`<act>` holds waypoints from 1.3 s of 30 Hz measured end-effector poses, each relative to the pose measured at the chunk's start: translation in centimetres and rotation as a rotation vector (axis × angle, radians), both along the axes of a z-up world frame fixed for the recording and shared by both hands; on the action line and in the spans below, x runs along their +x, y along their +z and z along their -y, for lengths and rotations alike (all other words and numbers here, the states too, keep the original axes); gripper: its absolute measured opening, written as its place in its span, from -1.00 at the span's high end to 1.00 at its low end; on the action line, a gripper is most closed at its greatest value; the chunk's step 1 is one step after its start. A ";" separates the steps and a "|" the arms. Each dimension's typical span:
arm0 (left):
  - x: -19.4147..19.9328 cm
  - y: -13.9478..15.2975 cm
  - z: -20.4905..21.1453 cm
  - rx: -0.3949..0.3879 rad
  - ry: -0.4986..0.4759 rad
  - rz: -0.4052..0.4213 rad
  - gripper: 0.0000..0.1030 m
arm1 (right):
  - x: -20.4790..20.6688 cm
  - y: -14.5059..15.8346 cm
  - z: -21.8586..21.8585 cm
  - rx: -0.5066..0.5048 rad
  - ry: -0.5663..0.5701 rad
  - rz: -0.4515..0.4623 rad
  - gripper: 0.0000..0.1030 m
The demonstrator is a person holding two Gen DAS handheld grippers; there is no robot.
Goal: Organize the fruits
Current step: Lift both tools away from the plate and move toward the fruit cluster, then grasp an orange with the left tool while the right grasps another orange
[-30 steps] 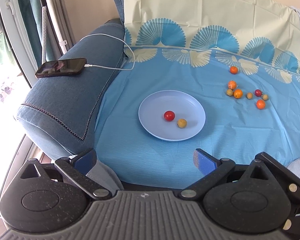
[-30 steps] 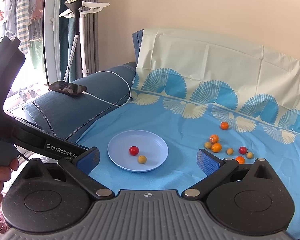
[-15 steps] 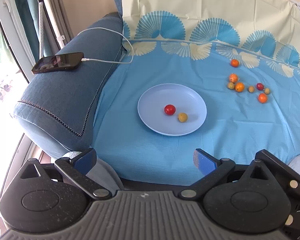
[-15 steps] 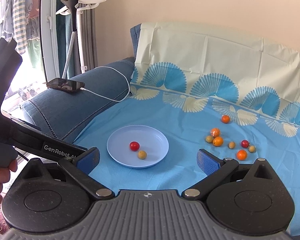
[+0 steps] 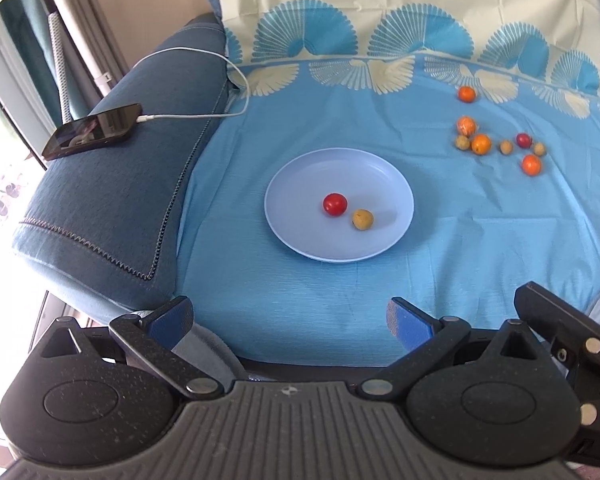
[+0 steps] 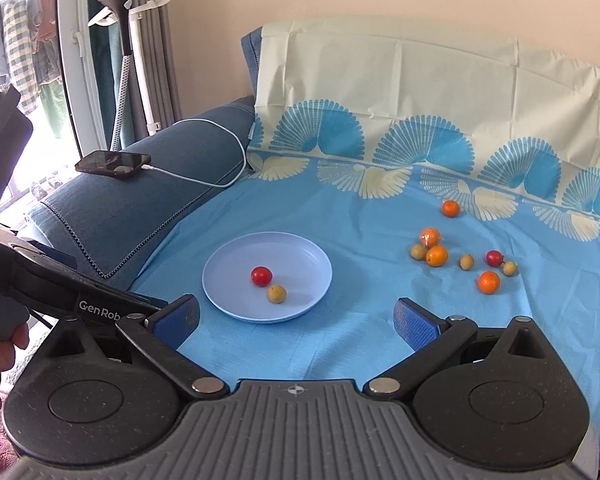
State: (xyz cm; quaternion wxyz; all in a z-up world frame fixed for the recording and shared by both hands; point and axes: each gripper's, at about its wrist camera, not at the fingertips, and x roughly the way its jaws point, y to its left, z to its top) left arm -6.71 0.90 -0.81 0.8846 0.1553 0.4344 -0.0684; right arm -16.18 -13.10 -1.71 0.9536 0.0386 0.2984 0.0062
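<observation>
plate (image 6: 228, 276): 2 fruits in | loose fruits (image 6: 489, 281): far right of plate, closer to right gripper (image 6: 296, 318) | left gripper (image 5: 290, 316) and right gripper: wide open, hold nothing

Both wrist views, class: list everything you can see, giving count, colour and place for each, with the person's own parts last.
plate: one, pale blue, on cloth
tomato: one, red, on plate
yellow fruit: one, on plate
loose fruits: eight, four orange, three yellowish, one dark red, on cloth right of plate
cloth: one, blue and cream, over sofa
phone: one, black, on armrest
cable: one, white, plugged into phone
left hand-held gripper: open
right hand-held gripper: open
</observation>
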 end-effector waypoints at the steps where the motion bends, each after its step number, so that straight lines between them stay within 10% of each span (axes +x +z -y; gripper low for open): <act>1: 0.2 -0.2 0.4 0.011 -0.005 -0.002 -0.99 | 0.1 -0.2 0.3 0.006 -0.006 -0.004 -0.98; 19: 7.3 -4.5 10.8 0.064 -0.073 -0.188 -0.99 | 3.8 -6.2 10.7 0.047 -0.297 -0.077 -0.98; 29: 15.9 -7.0 22.9 0.013 -0.160 -0.125 -0.99 | 9.7 -12.4 20.7 -0.047 -0.470 -0.071 -0.98; 39: 25.7 -11.8 30.2 -0.199 -0.026 -0.315 -0.99 | 17.4 -18.8 26.4 -0.022 -0.468 -0.115 -0.97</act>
